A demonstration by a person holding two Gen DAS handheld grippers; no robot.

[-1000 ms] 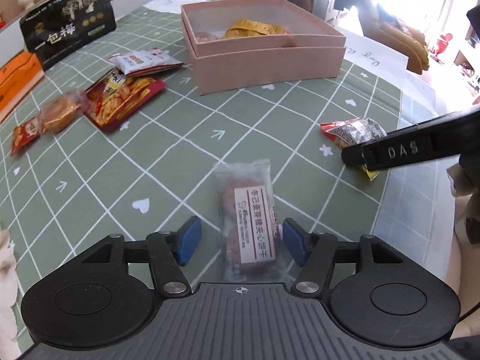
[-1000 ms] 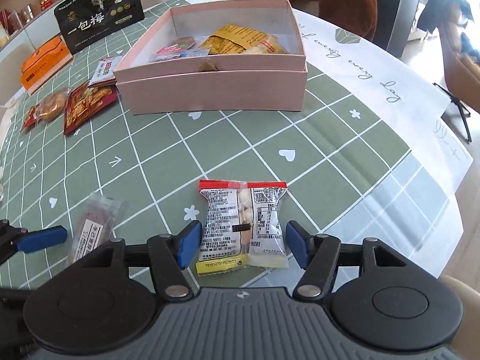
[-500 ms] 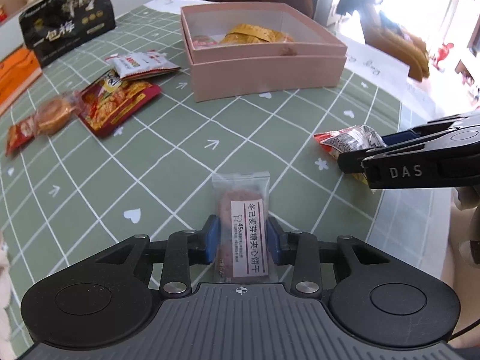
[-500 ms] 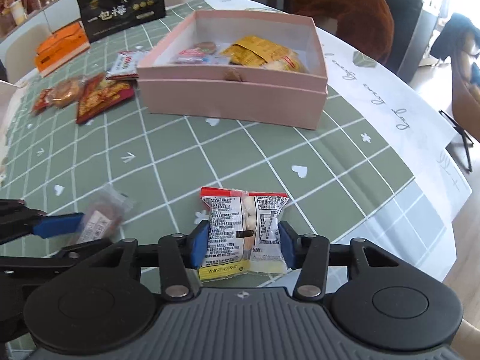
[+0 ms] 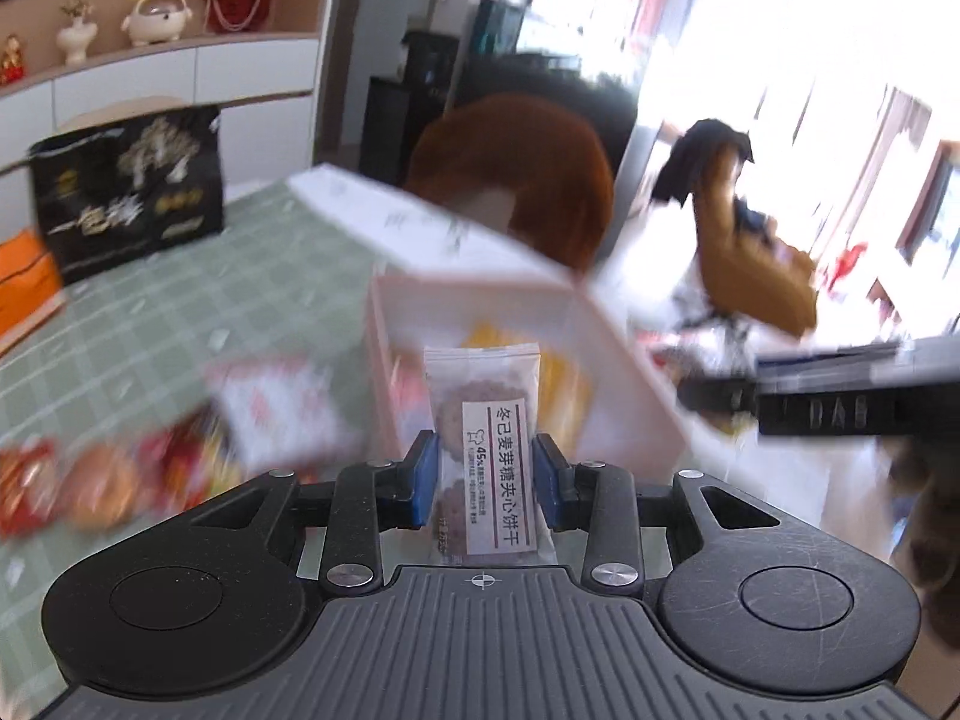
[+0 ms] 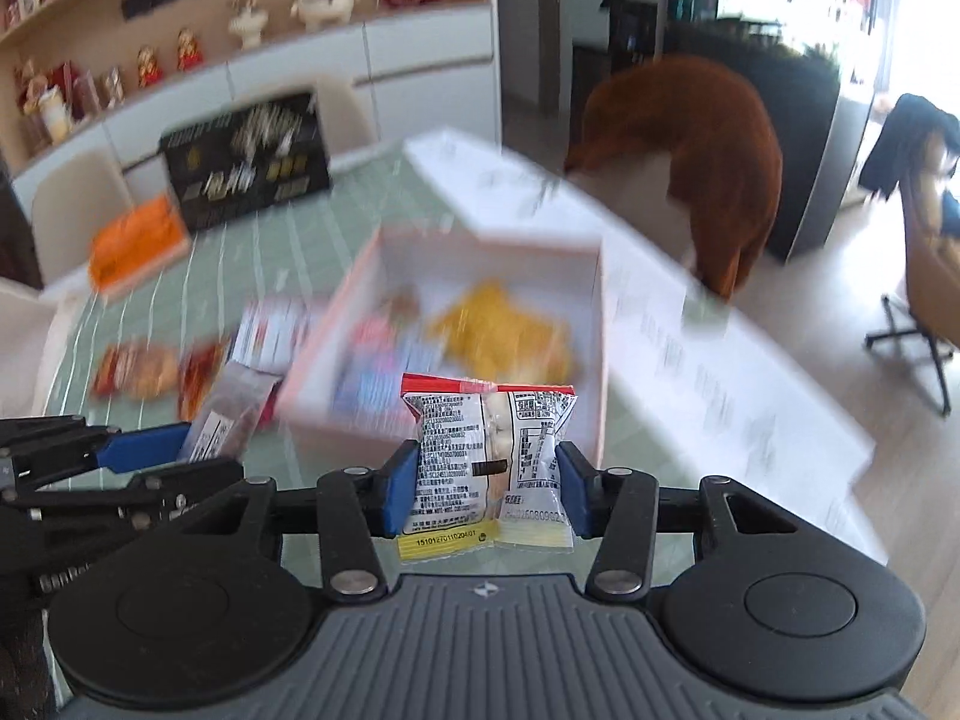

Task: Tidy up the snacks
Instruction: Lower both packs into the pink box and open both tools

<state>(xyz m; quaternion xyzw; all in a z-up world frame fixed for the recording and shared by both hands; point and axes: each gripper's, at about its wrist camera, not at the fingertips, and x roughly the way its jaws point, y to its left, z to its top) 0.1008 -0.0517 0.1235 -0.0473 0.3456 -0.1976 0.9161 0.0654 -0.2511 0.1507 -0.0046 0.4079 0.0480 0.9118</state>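
Snacks are pinched: left gripper point(image 5: 485, 480) clamps a clear-wrapped round biscuit packet point(image 5: 485, 450); right gripper point(image 6: 486, 489) clamps a printed plastic snack pouch point(image 6: 489, 462); ahead lies the open pink cardboard box point(image 6: 591, 360); slick film may slip.

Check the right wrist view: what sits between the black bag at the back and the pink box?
In the right wrist view, only bare green checked tablecloth shows between the black bag and the pink box; motion blur could hide something small.

"冬己麦芽糖夹心饼干" on the biscuit packet point(image 5: 487, 456); "15101270110204/01" on the printed snack packet point(image 6: 489, 468).
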